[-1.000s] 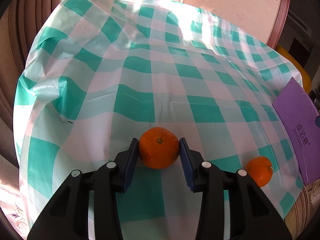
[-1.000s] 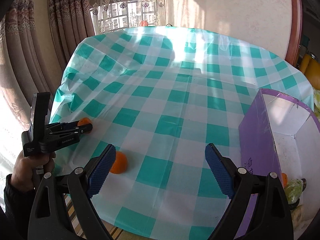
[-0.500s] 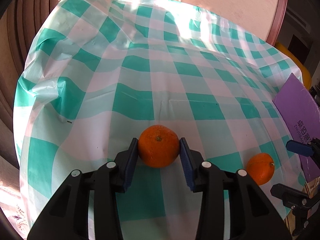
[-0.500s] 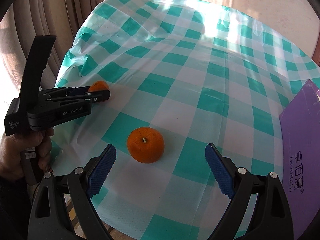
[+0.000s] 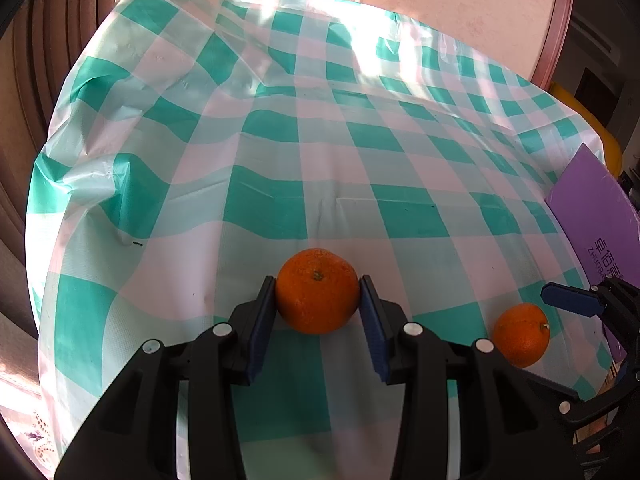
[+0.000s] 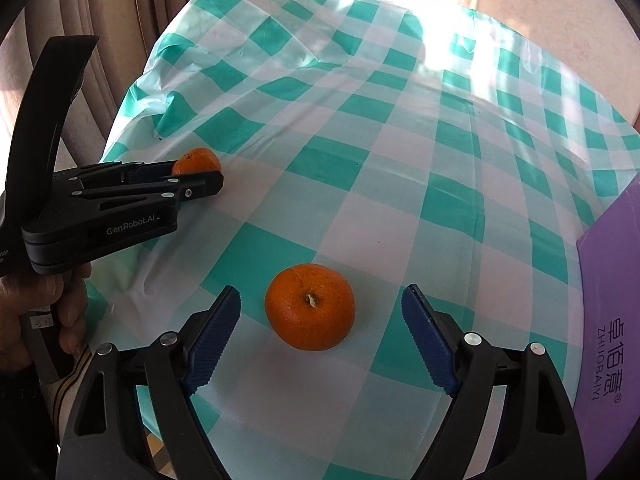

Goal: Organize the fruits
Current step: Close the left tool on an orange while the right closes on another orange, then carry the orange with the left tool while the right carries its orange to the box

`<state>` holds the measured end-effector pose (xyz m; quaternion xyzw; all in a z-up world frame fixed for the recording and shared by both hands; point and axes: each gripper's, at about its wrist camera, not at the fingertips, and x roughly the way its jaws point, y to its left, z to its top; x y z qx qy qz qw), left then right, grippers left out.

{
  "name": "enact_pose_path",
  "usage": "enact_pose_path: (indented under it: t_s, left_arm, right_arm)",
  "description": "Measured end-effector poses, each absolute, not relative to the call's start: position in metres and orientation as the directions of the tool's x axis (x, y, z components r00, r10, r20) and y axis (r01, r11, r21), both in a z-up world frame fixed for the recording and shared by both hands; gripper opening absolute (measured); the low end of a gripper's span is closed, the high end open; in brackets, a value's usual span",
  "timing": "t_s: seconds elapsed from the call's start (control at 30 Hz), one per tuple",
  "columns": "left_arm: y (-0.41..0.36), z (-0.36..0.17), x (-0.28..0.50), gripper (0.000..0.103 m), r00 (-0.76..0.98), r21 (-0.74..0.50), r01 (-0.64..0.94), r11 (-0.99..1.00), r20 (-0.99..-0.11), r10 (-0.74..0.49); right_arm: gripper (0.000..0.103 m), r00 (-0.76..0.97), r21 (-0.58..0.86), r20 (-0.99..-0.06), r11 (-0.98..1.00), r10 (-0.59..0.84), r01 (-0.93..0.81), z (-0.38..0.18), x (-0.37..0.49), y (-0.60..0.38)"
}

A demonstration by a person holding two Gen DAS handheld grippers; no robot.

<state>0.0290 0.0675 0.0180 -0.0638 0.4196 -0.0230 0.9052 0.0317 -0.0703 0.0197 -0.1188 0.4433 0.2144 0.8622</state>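
Note:
My left gripper [image 5: 317, 283] is shut on an orange [image 5: 318, 292] that rests on the green-and-white checked tablecloth [image 5: 320, 140]. The right wrist view shows this gripper [image 6: 208, 176] from the side at the left, with its orange [image 6: 196, 160] partly hidden behind the fingers. A second orange [image 6: 310, 306], stem facing the camera, lies between the blue pads of my right gripper [image 6: 320, 294]. Those jaws are closing, with a gap still on each side of the fruit. In the left wrist view this second orange [image 5: 520, 334] sits at the right, with the right gripper [image 5: 536, 334] around it.
A purple box [image 6: 612, 280] with white lettering stands at the table's right edge, also seen as the purple box [image 5: 592, 224] in the left wrist view. A person's hand [image 6: 40, 292] holds the left gripper's handle. Curtains [image 6: 120, 20] hang behind the table on the left.
My right gripper has come down and forward over the second orange, which now sits between its pads, and its jaws have narrowed. The left gripper and its orange have not moved.

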Motion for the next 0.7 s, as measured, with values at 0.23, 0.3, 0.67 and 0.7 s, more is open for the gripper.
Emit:
enact_pose_path:
  t_s: [0.23, 0.3, 0.67, 0.7]
  left_arm:
    - [0.064, 0.018, 0.027, 0.041, 0.646, -0.127, 0.0, 0.992, -0.758, -0.097]
    - [0.063, 0.018, 0.026, 0.041, 0.644, -0.127, 0.005, 0.992, -0.759, -0.1]
    - [0.06, 0.021, 0.019, 0.041, 0.639, -0.114, 0.023, 0.993, -0.762, -0.102]
    - [0.06, 0.022, 0.018, 0.041, 0.639, -0.113, 0.024, 0.993, -0.762, -0.102]
  right_arm:
    - [0.049, 0.48, 0.006, -0.831, 0.868, 0.28, -0.496, 0.013, 0.033, -0.069]
    - [0.044, 0.471, 0.017, -0.833, 0.865, 0.29, -0.501, 0.012, 0.033, -0.069]
    - [0.044, 0.479, 0.042, -0.818, 0.865, 0.317, -0.5, 0.018, 0.03, -0.075]
    - [0.044, 0.482, 0.044, -0.816, 0.865, 0.319, -0.499, 0.019, 0.029, -0.076]
